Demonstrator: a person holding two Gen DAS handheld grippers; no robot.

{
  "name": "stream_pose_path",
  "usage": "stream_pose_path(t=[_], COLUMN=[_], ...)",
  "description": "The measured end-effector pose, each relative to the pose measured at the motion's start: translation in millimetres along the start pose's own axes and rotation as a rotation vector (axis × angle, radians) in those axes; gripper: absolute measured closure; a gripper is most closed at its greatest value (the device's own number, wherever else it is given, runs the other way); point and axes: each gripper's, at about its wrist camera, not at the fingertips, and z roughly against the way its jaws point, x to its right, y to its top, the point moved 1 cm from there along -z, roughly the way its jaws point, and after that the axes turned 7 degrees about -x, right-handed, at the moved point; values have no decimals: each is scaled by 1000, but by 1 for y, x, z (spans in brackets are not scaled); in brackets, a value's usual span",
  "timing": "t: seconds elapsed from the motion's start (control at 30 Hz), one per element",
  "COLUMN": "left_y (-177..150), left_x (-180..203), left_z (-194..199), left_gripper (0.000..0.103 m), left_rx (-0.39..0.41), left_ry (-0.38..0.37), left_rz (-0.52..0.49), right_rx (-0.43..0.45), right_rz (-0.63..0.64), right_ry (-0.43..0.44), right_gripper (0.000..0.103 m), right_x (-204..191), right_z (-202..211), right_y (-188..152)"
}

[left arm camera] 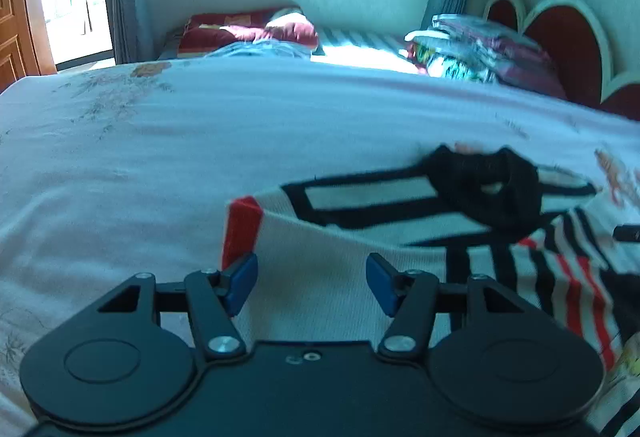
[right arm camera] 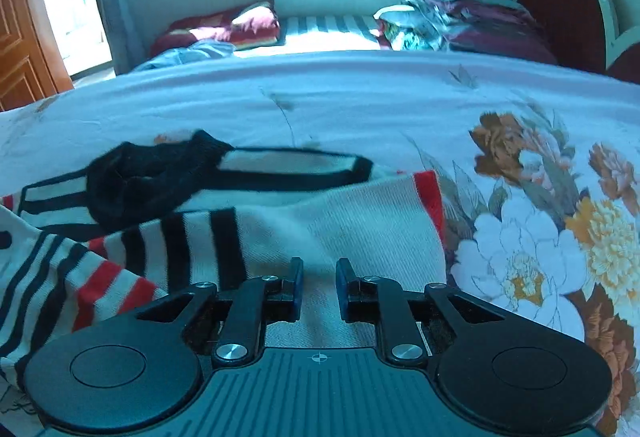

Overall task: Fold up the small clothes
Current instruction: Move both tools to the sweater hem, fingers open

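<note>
In the left wrist view, the left claw (left arm camera: 312, 283) sits at the lower middle of the frame with its blue pads set wide apart over the near white edge of the small knitted sweater, white with black and red stripes and a black collar (left arm camera: 400, 221); nothing is pinched between them, which suggests a sleeve has just been laid over or is about to be taken. The sweater lies spread on the bed's pale floral-print quilt (left arm camera: 160, 157), filling the lower right of that frame (its red cuff (left arm camera: 240, 229) points toward the left). In the right wrist view the same sweater (right arm camera: 320, 229) fills the lower left, and the right claw (right arm camera: 318, 289) at the bottom centre is nearly closed, a narrow gap showing white knit below; whether it grips the cloth I cannot tell. No containers are visible; only folded bedding (right arm camera: 460, 17) is stacked at the upper right.
</note>
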Motion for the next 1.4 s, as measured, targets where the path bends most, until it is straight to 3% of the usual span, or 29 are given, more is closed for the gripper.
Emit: stream_pose_path(t=[0.13,0.23,0.33,0.47,0.57,0.63,0.67,0.77,0.9,1.07,1.2,1.27,1.33,1.37,1.4], left_y=[7,11,9,5,9,10,9,9,7,-5,-11,-8,-3,0,2], left_x=[4,13,15,23,21,17,9,-6,5,34,47,35,12,1,-10], left_z=[-5,-11,-8,-19,-24,-33,-40,-39,-29,0,-12,-19,-33,-35,-37], left_gripper=[44,47,45,45,43,41,34,33,36,25,25,23,16,5,4], left_rx=[19,27,40,-1,-7,-32,-41,-33,-17,54,29,15,-41,-48,-61], left_ry=[-70,-79,-128,-103,-98,-34,11,-47,-7,-34,-26,9,75,53,34], left_rz=[-69,-117,-110,-135,-133,-160,-173,-151,-165,-172,-240,-238,-219,-183,-151], right_rx=[19,10,7,-7,12,11,9,30,22,60,34,43,52,47,50], right_rz=[41,106,108,78,86,94,100,68,39,-9,-31,-1,-5,-41,-85], right_ry=[188,274,284,273,234,220,188,65,69,34,24,20,-49,-131,-169], right_gripper=[86,86,86,86,86,86,86,86,86,85,83,75,71,71,72], right_x=[-46,-95,-127,-155,-176,-187,-188,-176,-166,-174,-181,-183,-170,-157,-139], right_z=[9,2,-10,-28,-33,-38,-42,-41,-41,-27,-33,-34,-30,-29,-28], right_y=[-3,-6,-5,-3,-6,-8,-10,-13,-12,-9,-14,-18,-22,-24,-27])
